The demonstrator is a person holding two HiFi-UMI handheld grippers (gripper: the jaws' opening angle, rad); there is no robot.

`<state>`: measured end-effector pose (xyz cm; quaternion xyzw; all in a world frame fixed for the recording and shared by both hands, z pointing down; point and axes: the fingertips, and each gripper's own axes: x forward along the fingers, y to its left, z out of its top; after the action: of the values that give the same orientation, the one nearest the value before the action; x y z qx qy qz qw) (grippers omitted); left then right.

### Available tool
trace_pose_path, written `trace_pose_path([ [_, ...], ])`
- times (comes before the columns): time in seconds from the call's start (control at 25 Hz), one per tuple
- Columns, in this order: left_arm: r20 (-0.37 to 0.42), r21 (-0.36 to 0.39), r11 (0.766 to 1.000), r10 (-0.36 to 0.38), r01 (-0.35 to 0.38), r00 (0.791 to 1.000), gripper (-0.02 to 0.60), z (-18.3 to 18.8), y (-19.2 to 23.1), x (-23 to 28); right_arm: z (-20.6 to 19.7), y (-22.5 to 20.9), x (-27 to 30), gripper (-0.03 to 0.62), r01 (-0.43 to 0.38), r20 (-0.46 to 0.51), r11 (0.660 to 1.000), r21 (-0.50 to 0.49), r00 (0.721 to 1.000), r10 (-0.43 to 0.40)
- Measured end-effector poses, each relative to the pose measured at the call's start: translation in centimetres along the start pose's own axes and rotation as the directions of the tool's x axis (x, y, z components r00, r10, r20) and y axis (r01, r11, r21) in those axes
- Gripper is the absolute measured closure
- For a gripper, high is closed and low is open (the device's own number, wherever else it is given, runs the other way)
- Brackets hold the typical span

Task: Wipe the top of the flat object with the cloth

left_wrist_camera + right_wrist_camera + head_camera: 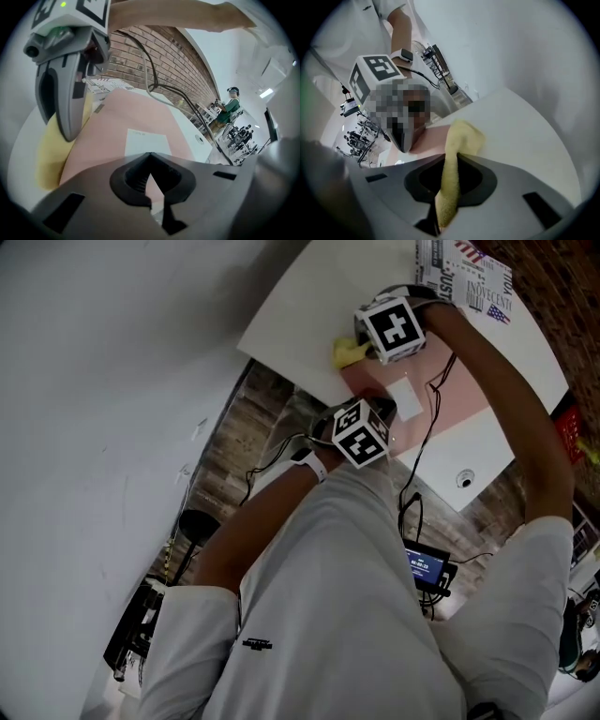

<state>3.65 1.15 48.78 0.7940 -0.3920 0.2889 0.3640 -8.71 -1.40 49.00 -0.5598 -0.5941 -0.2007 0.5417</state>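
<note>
On my left, the left hand-held gripper sits at the near edge of the pink flat object. Its own view shows the jaws drawn together, leaving just a sliver of gap where pink shows through, and I can't tell whether they nip the edge itself. The flat object lies on the white desk with a white label on its top face. At its far left corner I've got the yellow cloth, bunched up and lying partly on the desk, partly against the pink edge. The right hand-held gripper is clamped on it – its view has a strip of cloth pinched between closed jaws, the rest flopping out ahead. Beyond that, at the far right of the desk, lies a printed newspaper.
</note>
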Motion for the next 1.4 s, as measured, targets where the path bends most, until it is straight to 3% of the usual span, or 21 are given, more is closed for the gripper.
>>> trace_pose_path([
  [0.2,-0.005,-0.018,1.0,-0.02,0.02,1.0,0.566,0.2,0.0,-0.5,4.3,-0.1,0.3,0.542,-0.015,0.102,1.0,-0.013,0.995,0.016],
  [0.4,0.001,0.017,0.999,-0.032,0.032,0.999,0.566,-0.2,-0.1,-2.4,6.7,-0.7,-3.1,0.542,0.086,0.272,0.994,0.071,0.957,-0.103],
  [0.56,0.032,-0.017,1.0,-0.009,0.01,0.999,0.566,-1.0,0.8,-5.3,8.2,-0.4,-8.0,0.542,0.211,0.428,0.96,0.186,0.862,-0.273],
  [0.72,0.087,-0.085,0.996,0.027,-0.02,0.996,0.566,-1.7,2.6,-8.5,8.4,1.0,-12.5,0.542,0.326,0.485,0.898,0.297,0.758,-0.436],
  [0.92,0.149,-0.068,0.997,0.04,-0.031,0.988,0.566,-0.4,4.0,-12.1,8.1,4.7,-17.5,0.54,0.444,0.496,0.773,0.453,0.595,-0.632],
  [1.04,0.193,-0.021,0.999,0.03,-0.026,0.981,0.566,1.6,4.1,-14.0,7.7,7.9,-19.3,0.54,0.516,0.446,0.677,0.525,0.511,-0.735],
  [1.12,0.221,-0.002,1.0,0.027,-0.028,0.975,0.566,3.0,3.8,-15.4,7.5,10.0,-20.6,0.54,0.555,0.422,0.603,0.574,0.431,-0.798],
  [1.16,0.234,0.008,1.0,0.027,-0.03,0.972,0.566,3.6,3.6,-16.1,7.6,11.1,-21.4,0.54,0.563,0.419,0.555,0.612,0.365,-0.831],
  [1.28,0.269,0.039,0.999,0.026,-0.038,0.963,0.566,5.2,2.9,-18.1,8.3,14.5,-24.4,0.54,0.497,0.399,0.386,0.777,0.084,-0.913],
  [1.32,0.283,0.046,0.998,0.027,-0.042,0.959,0.566,5.8,2.7,-18.7,8.2,15.7,-24.9,0.54,0.471,0.366,0.334,0.816,0.026,-0.93],
  [1.4,0.314,0.057,0.997,0.031,-0.051,0.949,0.566,6.8,2.5,-20.0,7.4,18.2,-24.8,0.54,0.448,0.272,0.227,0.865,-0.037,-0.962],
])
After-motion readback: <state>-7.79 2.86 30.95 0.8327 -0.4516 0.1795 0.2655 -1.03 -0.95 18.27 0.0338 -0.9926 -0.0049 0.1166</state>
